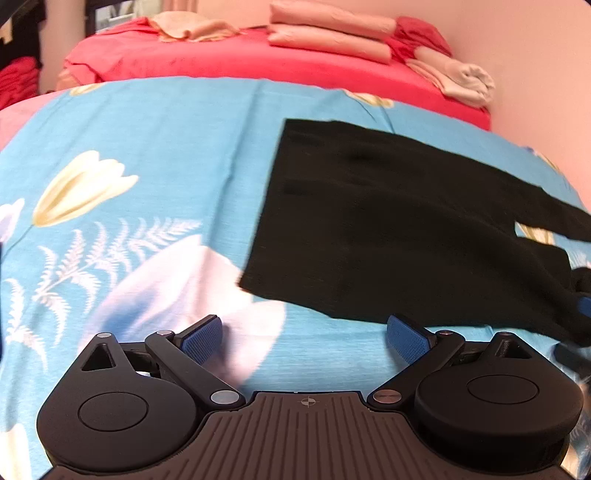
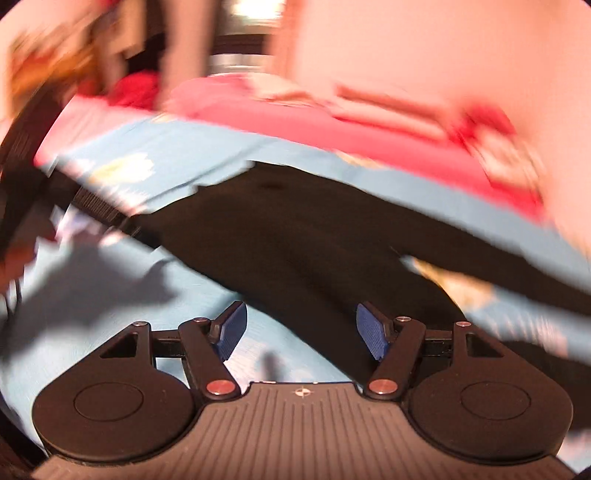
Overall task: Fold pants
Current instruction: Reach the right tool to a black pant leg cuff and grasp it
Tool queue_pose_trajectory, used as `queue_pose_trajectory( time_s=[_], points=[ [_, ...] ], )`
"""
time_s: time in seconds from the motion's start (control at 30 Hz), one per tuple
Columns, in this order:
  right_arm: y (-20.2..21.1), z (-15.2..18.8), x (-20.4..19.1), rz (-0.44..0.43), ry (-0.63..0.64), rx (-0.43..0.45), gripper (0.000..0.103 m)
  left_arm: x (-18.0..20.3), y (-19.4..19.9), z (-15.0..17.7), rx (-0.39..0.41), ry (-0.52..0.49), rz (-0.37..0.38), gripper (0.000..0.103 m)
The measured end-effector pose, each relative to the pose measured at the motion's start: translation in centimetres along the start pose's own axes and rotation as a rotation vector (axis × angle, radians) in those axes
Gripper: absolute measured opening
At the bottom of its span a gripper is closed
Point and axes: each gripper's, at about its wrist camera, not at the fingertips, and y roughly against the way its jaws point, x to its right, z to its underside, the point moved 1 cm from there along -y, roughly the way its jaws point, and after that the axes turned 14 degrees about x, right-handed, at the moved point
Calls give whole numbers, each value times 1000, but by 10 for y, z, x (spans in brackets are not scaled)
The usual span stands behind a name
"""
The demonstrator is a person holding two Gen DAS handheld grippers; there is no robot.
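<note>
black fabric pants (image 1: 388,229) flat on blue floral bedsheet (image 1: 166,155) | left gripper (image 1: 304,338) fingers wide, empty | right gripper (image 2: 301,328) same, blurry view

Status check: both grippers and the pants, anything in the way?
Left gripper open, empty, just short of the pants' near edge. Right gripper open, empty, over the black pants. Pants flat on the blue floral sheet, unfolded. Nothing blocking.

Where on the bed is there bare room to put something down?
Bare blue sheet lies left of the black pants, up to the red blanket. That blanket's far end is crowded with folded clothes.
</note>
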Motion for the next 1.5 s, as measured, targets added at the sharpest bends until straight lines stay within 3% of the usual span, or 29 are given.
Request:
queue_pose_trajectory(
  time_s=[0.1,0.2,0.3,0.37,0.43,0.5,0.6,0.67,0.8,0.87,0.9,0.93,1.1,1.23,1.27,1.33,1.37,1.43,1.5],
  points=[
    [-24,-8,-42,-37,226,16,68,-5,5,-2,19,5,-30,103],
    [-43,-7,-67,-146,291,61,67,-12,10,-1,27,28,-38,103],
    [-83,-6,-86,-199,345,6,52,-21,13,-3,34,57,-52,103],
    [-101,-5,-92,-175,389,50,44,-26,17,-3,42,75,-57,103],
    [-115,-14,-88,-150,332,32,9,-28,22,-3,49,79,-58,103],
    [-125,-22,-88,-122,209,-21,9,-29,24,-4,54,74,-66,103],
    [-92,-17,-123,-242,241,24,8,-28,26,-8,68,70,-70,103],
    [-78,-7,-130,-289,269,29,2,-25,21,-14,70,73,-68,103],
    [-45,-9,-94,-264,73,52,10,-4,5,-26,66,75,-22,103],
    [-23,-9,-58,-208,-67,69,33,13,-6,-33,63,64,22,103],
    [-11,-7,-36,-161,-138,76,54,23,-11,-36,61,57,41,103],
    [-2,-2,-13,-97,-208,88,65,32,-17,-38,59,49,61,103],
    [72,39,97,354,-482,138,68,74,-55,-31,2,8,135,103],
    [130,85,202,839,-776,132,81,91,-66,-8,37,-158,43,103],
    [140,99,227,915,-857,131,81,94,-65,-4,50,-184,35,103],
    [152,128,274,995,-1023,106,79,92,-63,0,73,-182,37,103],
    [161,143,290,989,-1090,120,79,91,-63,1,78,-171,43,103],
    [164,149,309,980,-1098,211,78,86,-62,1,90,-157,50,103],
    [151,154,324,940,-1131,223,78,88,-61,2,99,-158,48,103]
  ],
)
